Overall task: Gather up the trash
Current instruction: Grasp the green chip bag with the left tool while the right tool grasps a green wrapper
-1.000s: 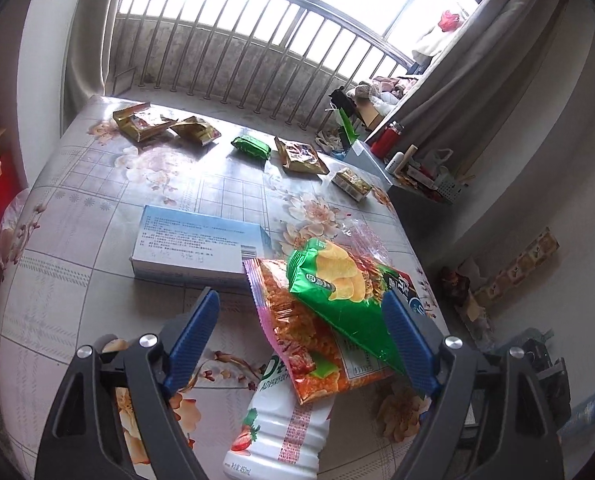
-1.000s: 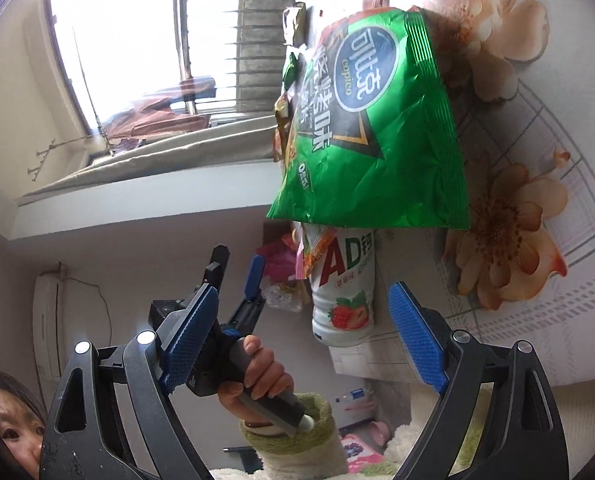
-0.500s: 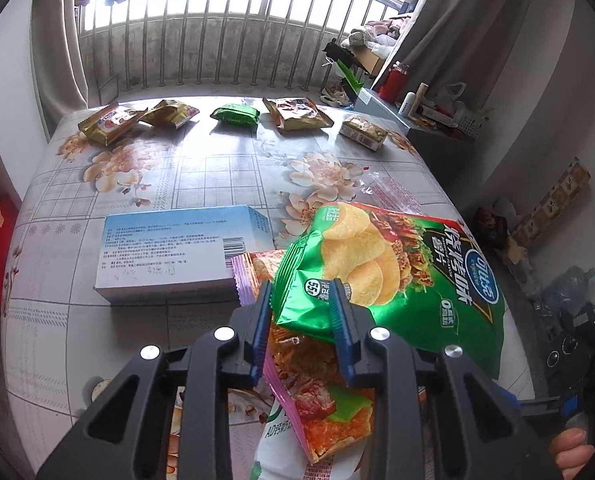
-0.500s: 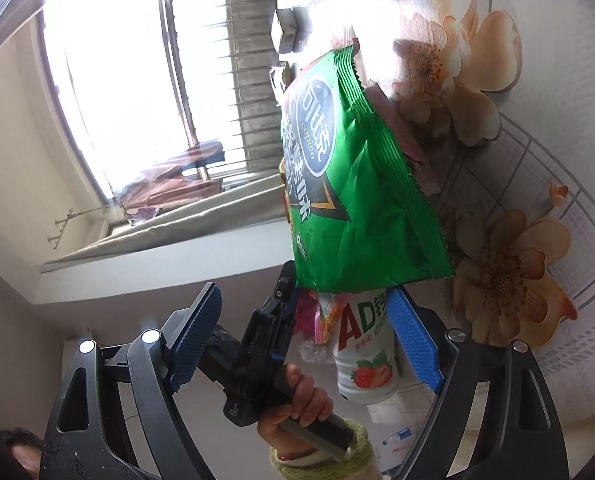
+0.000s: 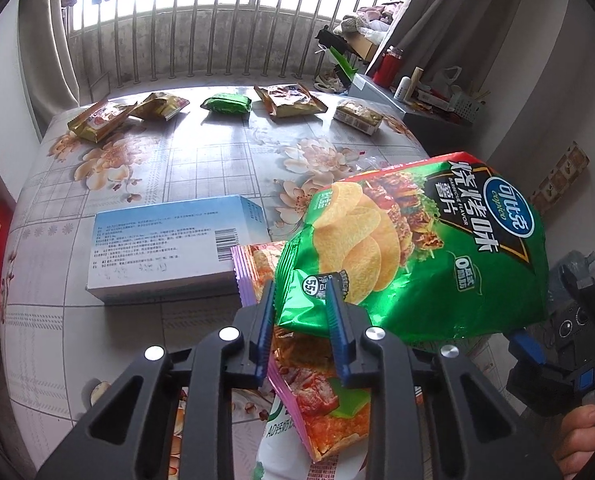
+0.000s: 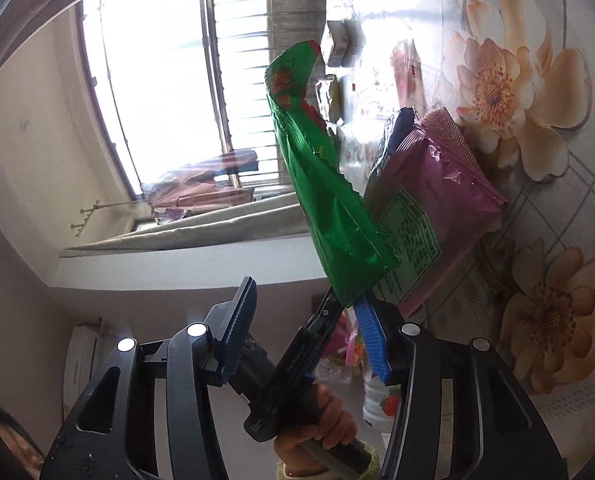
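Observation:
My left gripper (image 5: pixel 301 300) is pinching the lower corner of a green chip bag (image 5: pixel 417 248), its jaws still closing, and the bag hangs lifted off the pile. Under it lie an orange and purple snack packet (image 5: pixel 313 404) and a white drink bottle (image 5: pixel 277 456). In the right wrist view the green chip bag (image 6: pixel 329 200) shows edge-on, with the purple packet (image 6: pixel 429 208) behind it. My right gripper (image 6: pixel 303 328) is closing. The bag's bottom corner reaches between its jaws beside one blue finger (image 6: pixel 371 340), and the pads do not press on it.
A pale blue box (image 5: pixel 169 248) lies on the floral table (image 5: pixel 217 160) left of the pile. Several snack packets (image 5: pixel 225 102) and a small carton (image 5: pixel 357 116) line the far edge by the window bars. A shelf with bottles (image 5: pixel 393 64) stands at the back right.
My left gripper came in, closed on the green bag's corner and raised it off the packet. The right gripper's jaws have narrowed, and the bag has swung edge-on in its view.

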`<move>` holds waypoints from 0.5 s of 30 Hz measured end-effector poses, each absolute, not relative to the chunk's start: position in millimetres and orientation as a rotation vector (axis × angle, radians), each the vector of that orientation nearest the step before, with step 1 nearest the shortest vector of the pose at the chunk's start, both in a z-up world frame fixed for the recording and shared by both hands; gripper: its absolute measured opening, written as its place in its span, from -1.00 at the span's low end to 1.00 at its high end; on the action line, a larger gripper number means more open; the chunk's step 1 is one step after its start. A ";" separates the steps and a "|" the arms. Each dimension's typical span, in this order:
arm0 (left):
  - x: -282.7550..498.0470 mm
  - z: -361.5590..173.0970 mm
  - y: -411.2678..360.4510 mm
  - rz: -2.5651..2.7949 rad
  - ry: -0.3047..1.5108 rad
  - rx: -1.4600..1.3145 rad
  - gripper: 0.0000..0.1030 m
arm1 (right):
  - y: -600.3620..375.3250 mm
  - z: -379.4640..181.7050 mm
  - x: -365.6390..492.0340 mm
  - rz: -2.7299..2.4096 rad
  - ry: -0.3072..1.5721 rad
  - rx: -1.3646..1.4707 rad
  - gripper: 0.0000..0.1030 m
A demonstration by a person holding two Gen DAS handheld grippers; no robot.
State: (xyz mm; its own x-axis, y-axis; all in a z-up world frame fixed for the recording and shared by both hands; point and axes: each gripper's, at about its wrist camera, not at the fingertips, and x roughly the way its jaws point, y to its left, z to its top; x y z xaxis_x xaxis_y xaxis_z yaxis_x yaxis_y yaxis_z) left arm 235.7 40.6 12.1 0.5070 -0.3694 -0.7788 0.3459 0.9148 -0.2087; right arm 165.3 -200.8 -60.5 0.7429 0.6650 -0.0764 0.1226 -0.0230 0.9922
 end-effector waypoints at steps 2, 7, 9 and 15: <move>235.7 11.3 40.0 -0.431 0.950 -0.022 -0.54 | -198.0 -62.1 170.5 0.482 0.663 1.547 -0.13; 235.6 11.9 38.2 -0.431 0.952 -0.008 -0.55 | -185.6 -56.7 192.5 0.447 0.690 1.489 -0.32; 235.4 12.5 38.1 -0.429 0.952 -0.004 -0.55 | -180.3 -52.3 198.4 0.431 0.699 1.442 -0.48; 229.3 25.4 41.4 -0.427 0.921 -0.010 -0.56 | -187.2 -42.2 207.2 0.467 0.680 1.358 -0.96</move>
